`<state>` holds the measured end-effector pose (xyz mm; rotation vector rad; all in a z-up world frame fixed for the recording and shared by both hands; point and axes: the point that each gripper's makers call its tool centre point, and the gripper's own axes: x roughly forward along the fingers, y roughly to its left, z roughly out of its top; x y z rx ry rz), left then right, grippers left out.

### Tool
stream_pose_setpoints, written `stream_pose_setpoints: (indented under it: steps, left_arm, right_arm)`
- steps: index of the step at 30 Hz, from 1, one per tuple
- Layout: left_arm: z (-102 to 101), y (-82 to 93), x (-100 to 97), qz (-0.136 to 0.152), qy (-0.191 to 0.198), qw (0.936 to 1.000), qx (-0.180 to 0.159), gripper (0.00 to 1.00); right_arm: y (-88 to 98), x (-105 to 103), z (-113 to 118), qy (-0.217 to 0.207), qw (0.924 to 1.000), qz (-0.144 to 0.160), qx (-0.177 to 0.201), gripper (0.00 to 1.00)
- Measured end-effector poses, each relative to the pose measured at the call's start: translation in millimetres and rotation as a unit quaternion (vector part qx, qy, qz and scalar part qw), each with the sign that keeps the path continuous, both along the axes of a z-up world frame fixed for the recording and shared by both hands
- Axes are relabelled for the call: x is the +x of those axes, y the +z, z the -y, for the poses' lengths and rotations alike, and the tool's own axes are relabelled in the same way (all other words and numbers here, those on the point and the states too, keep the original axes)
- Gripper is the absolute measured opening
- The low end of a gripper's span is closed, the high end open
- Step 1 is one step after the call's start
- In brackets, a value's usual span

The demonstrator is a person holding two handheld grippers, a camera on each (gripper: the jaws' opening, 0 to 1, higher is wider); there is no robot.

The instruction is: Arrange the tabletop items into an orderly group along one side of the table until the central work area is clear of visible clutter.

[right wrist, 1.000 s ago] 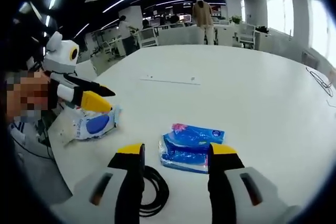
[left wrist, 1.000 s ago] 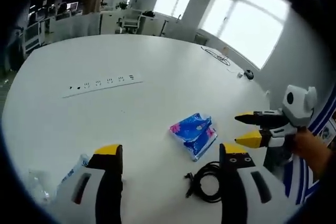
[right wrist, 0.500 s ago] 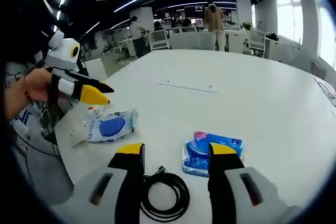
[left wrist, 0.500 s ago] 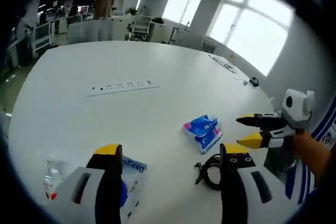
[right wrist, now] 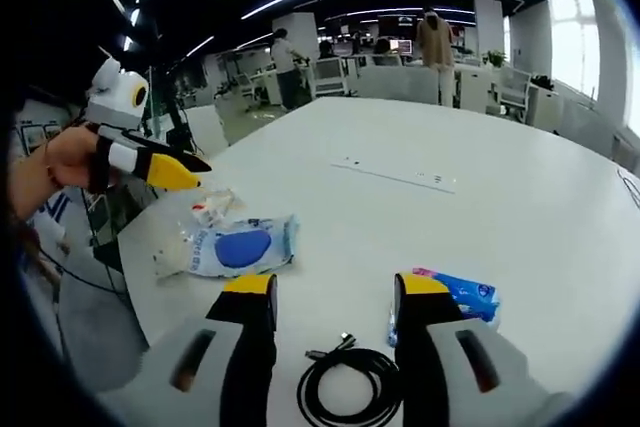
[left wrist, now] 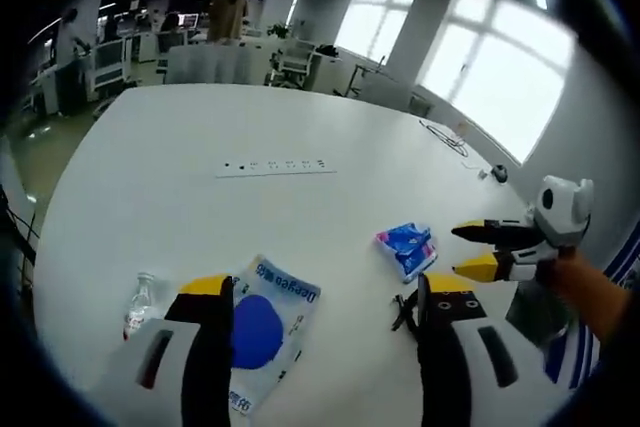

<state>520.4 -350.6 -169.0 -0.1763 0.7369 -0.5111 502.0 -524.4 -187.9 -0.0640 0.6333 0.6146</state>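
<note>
Both grippers' jaws spread, empty, above table (left wrist: 150, 177). Wipes pack (left wrist: 262, 322) at 6 o'clock, tissues (left wrist: 406, 247) at 3: approach low, grip pack edge.

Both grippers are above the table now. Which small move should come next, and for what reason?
Probably lower the open right gripper onto the blue tissue pack just ahead of its jaws. The pack lies apart from the wet wipes pack and bottle near the table edge, so it seems the piece to move toward them.
</note>
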Motion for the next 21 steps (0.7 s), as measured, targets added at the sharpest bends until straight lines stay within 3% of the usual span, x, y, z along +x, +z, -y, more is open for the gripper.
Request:
stream_pose_setpoints:
  steps: [21]
  left_arm:
    - [-80, -6.0, -36.0, -0.011, 0.083, 0.9965, 0.0, 0.75]
  right_arm:
    - [-13.7, 4, -72, 0.082, 0.9965, -0.015, -0.006, 0.43]
